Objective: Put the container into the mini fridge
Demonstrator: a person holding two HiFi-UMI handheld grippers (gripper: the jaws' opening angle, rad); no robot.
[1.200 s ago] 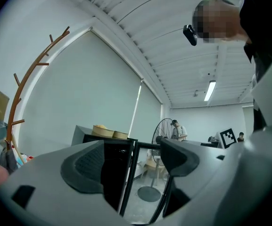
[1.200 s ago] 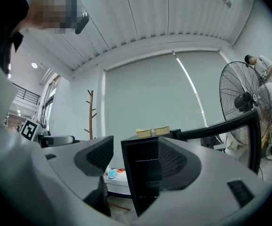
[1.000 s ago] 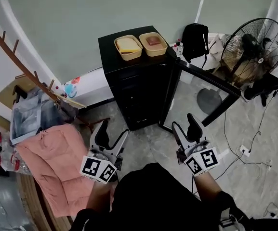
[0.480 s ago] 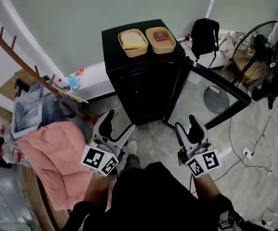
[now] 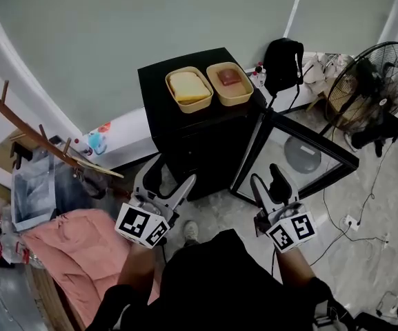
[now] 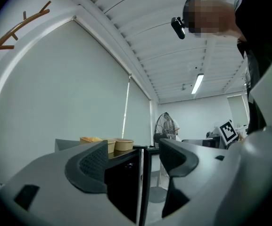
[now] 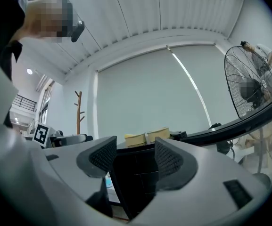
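Observation:
Two tan containers stand side by side on top of the black mini fridge [image 5: 185, 126]: the left container [image 5: 189, 88] holds something yellow, the right container [image 5: 230, 83] something reddish. The fridge's glass door [image 5: 292, 150] hangs open to the right. My left gripper [image 5: 170, 176] is open and empty in front of the fridge's lower left. My right gripper [image 5: 270, 182] is open and empty before the open door; its jaws have just been closing a little with nothing between them. Both containers [image 7: 145, 137] appear past the right gripper's jaws, and both containers [image 6: 107, 144] past the left gripper's jaws.
A black standing fan [image 5: 371, 81] is at the right with cables [image 5: 354, 219] trailing on the floor. A black backpack [image 5: 283, 61] leans behind the fridge. A pink cloth [image 5: 74, 247] and a wooden coat rack [image 5: 33, 133] are at the left.
Both grippers have come closer to the fridge, the left one more. The fridge and containers now sit lower and nearer in the head view.

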